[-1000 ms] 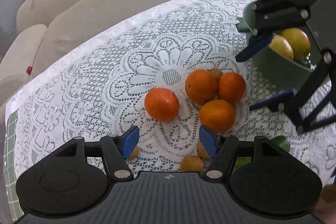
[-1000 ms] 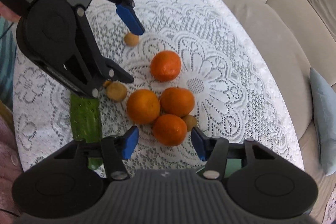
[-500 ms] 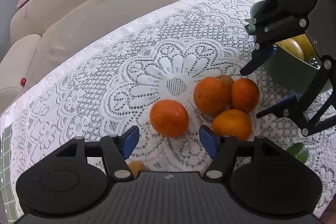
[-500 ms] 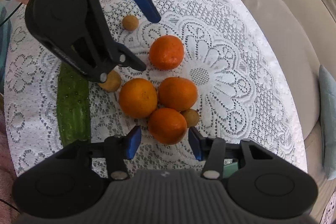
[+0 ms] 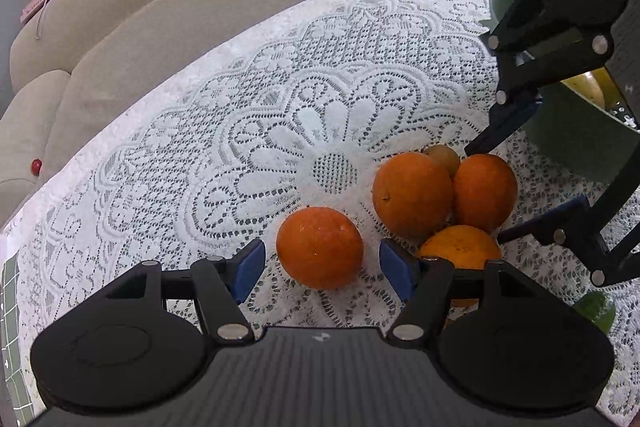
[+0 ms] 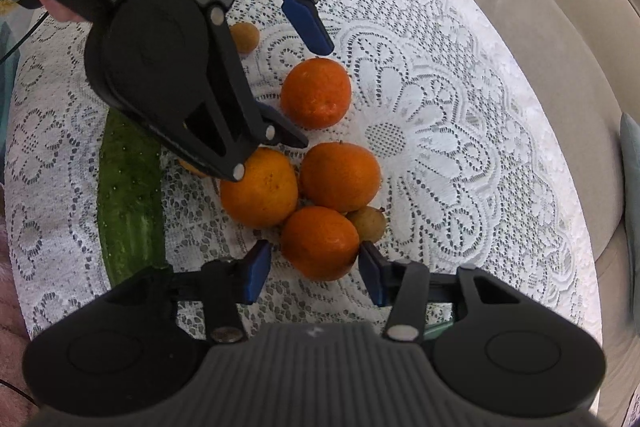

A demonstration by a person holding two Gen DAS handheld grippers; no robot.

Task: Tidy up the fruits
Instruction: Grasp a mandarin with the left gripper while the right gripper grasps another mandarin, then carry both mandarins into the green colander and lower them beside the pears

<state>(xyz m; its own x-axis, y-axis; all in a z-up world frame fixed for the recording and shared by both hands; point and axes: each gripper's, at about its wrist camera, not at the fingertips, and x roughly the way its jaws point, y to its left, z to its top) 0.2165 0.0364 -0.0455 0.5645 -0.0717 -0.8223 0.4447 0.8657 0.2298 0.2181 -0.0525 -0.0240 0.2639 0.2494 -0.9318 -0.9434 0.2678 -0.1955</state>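
1. White lace tablecloth [image 5: 200, 131] carries four oranges.
2. Left gripper [image 5: 320, 269] wide open, straddling the lone orange [image 5: 320, 253]; pads clear of it.
3. Right gripper [image 6: 312, 267] has just been closing around the nearest orange [image 6: 320, 243]; far pad touching, near pad apart, no grip.
4. Green bowl [image 5: 576, 139] beyond the cluster.

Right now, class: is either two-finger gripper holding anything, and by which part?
Nothing is gripped yet. The open left gripper straddles a lone round orange; the right gripper, just closing, brackets another orange's sides, one pad touching.
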